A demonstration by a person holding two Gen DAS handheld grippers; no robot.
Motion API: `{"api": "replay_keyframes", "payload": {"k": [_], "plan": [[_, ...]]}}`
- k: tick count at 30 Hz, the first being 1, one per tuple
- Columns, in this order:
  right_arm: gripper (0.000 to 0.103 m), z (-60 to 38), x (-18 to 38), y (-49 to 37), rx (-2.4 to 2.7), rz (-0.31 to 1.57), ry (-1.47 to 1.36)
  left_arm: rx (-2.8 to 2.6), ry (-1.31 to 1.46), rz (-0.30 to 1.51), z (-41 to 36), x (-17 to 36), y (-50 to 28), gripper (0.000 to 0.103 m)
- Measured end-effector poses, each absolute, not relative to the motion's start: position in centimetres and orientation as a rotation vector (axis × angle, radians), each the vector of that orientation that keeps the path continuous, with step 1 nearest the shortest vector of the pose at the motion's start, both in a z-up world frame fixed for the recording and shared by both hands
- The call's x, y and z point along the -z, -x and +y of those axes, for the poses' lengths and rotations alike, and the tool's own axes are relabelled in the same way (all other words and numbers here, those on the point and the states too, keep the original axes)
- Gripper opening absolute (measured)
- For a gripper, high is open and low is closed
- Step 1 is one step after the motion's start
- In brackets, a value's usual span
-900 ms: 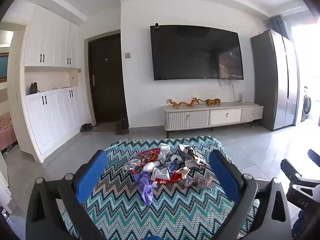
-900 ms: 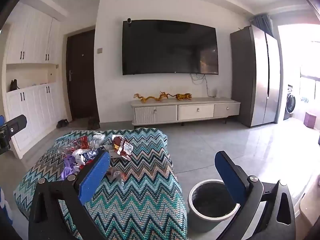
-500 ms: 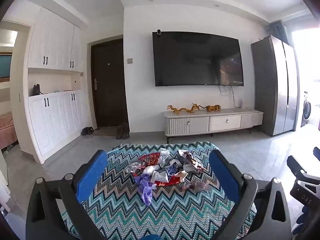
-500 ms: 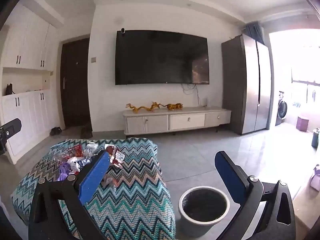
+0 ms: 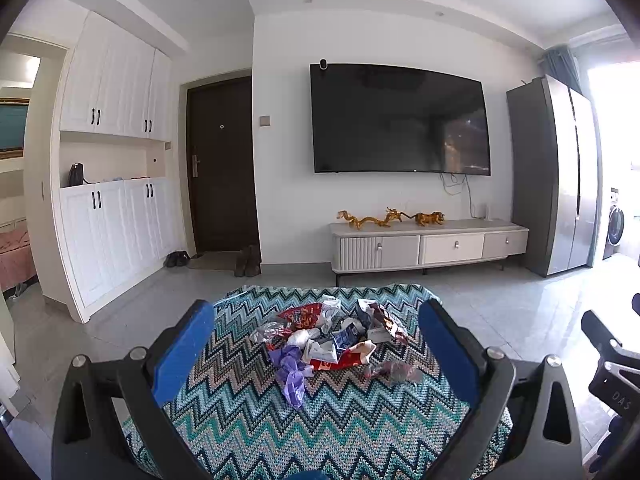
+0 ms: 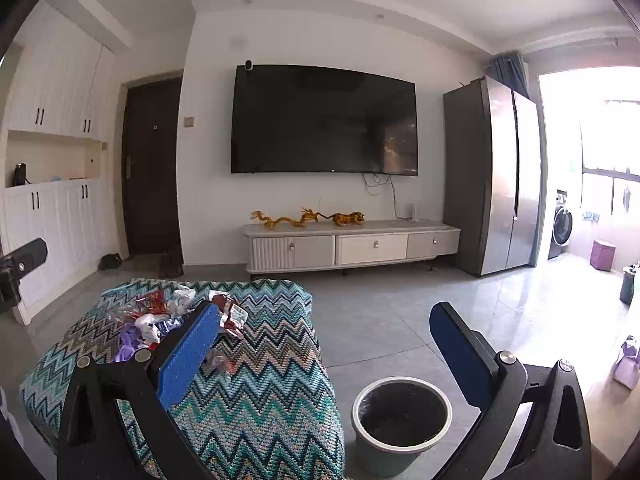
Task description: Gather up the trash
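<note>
Both claws, left gripper (image 5: 316, 344) and right gripper (image 6: 328, 348), spread wide, empty; trash pile (image 5: 332, 340) on zigzag-covered ottoman (image 5: 320, 432); only right view shows bin (image 6: 401, 420) on floor beside it

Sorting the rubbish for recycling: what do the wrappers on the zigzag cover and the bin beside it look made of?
The wrappers look like thin plastic film and foil: crinkled, glossy, some clear. The bin seems to be smooth grey plastic, matte, though painted metal can't be ruled out. The zigzag cover looks like knitted yarn, with visible stitches.
</note>
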State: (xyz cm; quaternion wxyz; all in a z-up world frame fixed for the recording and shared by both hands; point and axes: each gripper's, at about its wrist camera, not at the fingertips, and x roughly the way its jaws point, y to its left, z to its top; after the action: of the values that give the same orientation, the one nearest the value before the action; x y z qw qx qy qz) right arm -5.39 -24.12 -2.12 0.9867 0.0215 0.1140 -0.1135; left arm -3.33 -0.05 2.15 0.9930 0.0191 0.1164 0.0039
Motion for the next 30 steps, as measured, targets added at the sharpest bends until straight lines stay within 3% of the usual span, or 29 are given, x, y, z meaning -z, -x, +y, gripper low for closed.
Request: {"api": "replay_keyframes", "payload": {"k": [30], "plan": [[0.103,-24.4,3.5,1.9,0.263,0.231,-0.090,0.017,0.020,0.305,1.8,2.1,-1.7,0.102]]}}
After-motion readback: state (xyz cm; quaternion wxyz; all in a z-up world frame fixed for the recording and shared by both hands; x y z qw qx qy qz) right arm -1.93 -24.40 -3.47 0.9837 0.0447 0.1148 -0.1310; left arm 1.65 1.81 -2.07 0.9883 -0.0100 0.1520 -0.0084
